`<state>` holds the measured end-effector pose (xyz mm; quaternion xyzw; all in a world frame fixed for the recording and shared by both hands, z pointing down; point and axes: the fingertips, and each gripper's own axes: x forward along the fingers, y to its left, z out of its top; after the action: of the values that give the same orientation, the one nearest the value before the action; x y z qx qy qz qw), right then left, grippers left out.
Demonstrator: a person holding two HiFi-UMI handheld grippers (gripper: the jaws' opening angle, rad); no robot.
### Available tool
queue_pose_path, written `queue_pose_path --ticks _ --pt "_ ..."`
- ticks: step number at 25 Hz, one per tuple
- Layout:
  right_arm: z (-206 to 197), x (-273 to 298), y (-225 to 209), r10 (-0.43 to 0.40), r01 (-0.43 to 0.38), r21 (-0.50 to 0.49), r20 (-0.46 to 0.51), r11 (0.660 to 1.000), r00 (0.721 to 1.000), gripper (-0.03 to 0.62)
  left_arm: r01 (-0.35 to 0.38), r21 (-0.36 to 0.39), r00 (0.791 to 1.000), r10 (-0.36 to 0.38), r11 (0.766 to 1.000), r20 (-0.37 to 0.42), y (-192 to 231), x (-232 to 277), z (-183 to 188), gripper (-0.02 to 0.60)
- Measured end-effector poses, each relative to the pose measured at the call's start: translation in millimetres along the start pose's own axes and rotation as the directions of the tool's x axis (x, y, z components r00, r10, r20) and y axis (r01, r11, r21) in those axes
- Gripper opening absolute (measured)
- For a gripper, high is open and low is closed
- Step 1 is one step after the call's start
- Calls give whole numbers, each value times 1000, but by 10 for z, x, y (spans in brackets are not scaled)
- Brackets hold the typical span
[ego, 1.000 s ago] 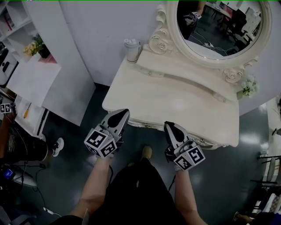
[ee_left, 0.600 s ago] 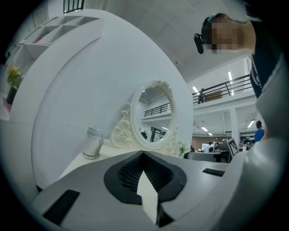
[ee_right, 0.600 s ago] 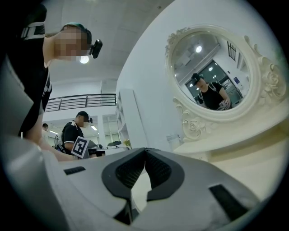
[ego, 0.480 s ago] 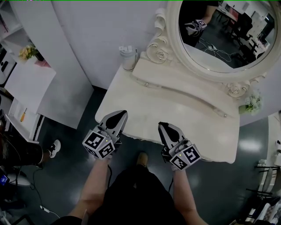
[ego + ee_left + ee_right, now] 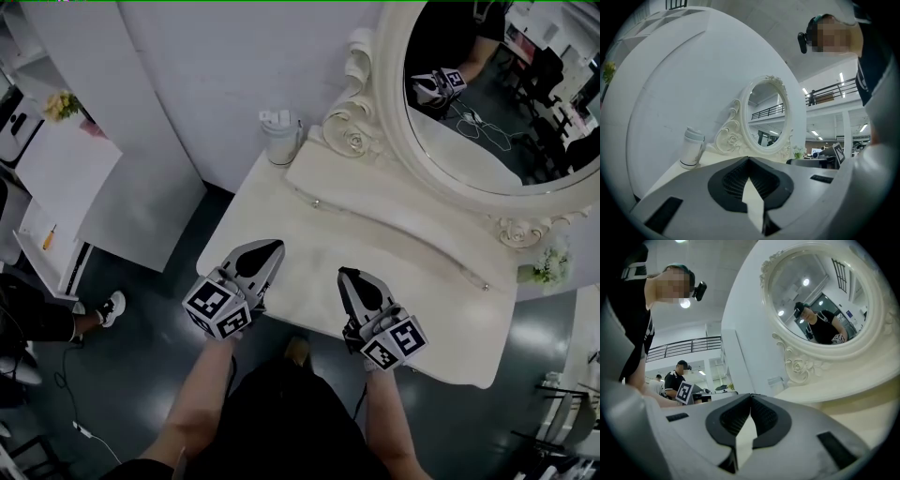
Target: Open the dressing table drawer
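In the head view, both grippers hung over the front edge of the dressing table (image 5: 309, 225), pointing toward the mirror (image 5: 487, 112). The fingers of the left gripper (image 5: 267, 251) were together, and those of the right gripper (image 5: 349, 278) as well, with nothing between them. The drawer front did not show. I judged it lay below the fingertips, under the overhang of the tabletop. Beyond the fingertips, on the low raised tier, I saw one small knob (image 5: 316, 202) and another (image 5: 485, 285). Whether these belong to a drawer I could not tell. The main risk, as I judged it, was going down without sight of the handle, so that a finger strikes the table edge instead of reaching it.

In the left gripper view, the fingers met tip to tip and were empty. Ahead and left of them a white tumbler (image 5: 691, 149) stood upright on the tabletop near the wall. No drawer showed here. A hard pull on the drawer could shake the table and tip this tumbler.

In the right gripper view, the fingers were also pressed together, holding nothing. The mirror frame rose ahead and to the right of them. With the fingers together like this, neither gripper could take a knob, so it would only push against it. A pull on one side alone might also jam the drawer crooked.
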<state>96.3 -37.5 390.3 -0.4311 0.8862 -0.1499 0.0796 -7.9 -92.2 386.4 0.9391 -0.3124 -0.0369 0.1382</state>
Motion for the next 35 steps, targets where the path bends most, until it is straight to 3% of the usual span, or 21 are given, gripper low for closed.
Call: queue_pose_path --ticks 15,33,35 --pt "-253 493 -483 51 -49 38 -59 998 997 6 3 -4 998 -3 1000 -69 263 552 -371 1" --pt "-584 999 -1082 -30 40 64 -151 997 988 6 34 -31 988 -38 999 -151 665 1241 -800 3" --pt "-628 1023 -1123 -40 52 71 -163 996 986 6 25 -36 984 -31 999 -177 698 1283 -865 40"
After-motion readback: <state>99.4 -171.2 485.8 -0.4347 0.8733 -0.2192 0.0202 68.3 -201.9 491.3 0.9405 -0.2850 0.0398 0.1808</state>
